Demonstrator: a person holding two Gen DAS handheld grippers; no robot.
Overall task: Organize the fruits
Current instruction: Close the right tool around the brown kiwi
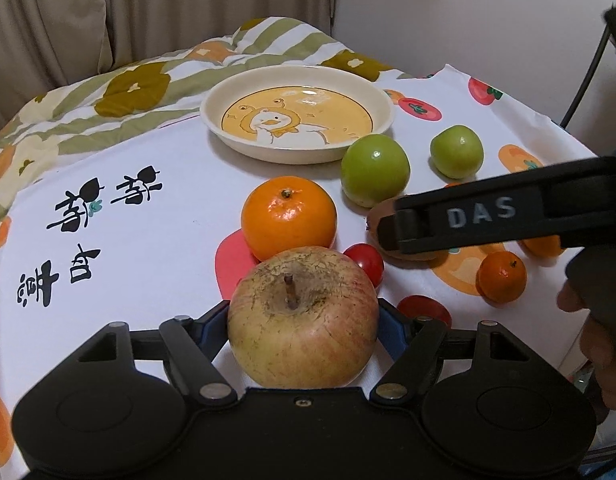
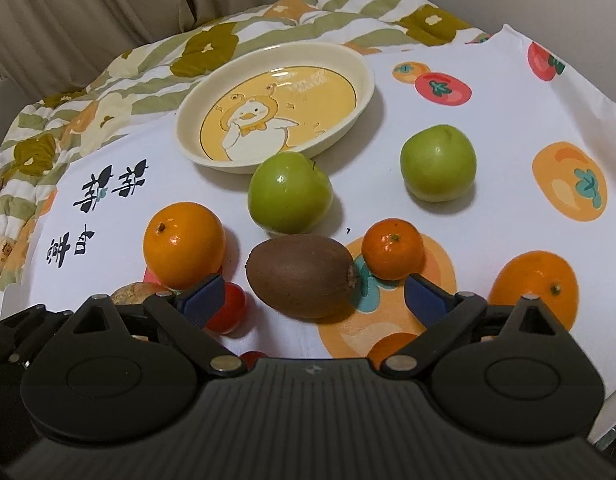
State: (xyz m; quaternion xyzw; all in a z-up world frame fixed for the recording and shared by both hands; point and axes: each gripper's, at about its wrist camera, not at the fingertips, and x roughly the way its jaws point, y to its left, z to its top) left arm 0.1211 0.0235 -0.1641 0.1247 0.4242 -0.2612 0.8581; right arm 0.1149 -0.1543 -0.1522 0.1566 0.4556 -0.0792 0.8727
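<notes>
Plate (image 1: 387,120) empty, no fruit sorted; left claw (image 1: 303,322) clamps the apple (image 1: 304,316), right claw (image 2: 311,294) wide around the kiwi (image 2: 300,274)

I see a cream plate (image 2: 359,92) with a yellow duck print, green apples (image 2: 290,192), bright oranges (image 2: 184,244), a brown kiwi (image 2: 302,274), a white cloth (image 2: 387,168) printed with persimmons

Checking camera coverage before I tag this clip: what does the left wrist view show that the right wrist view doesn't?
Only the left wrist view shows the whole yellow-red apple between the left tongs, blue pads against its sides.

Only the right wrist view shows the whole brown kiwi, lying between the right tongs' open pads, untouched.

Both show the cream duck-print plate, empty, two green apples and the large orange mandarin.
</notes>
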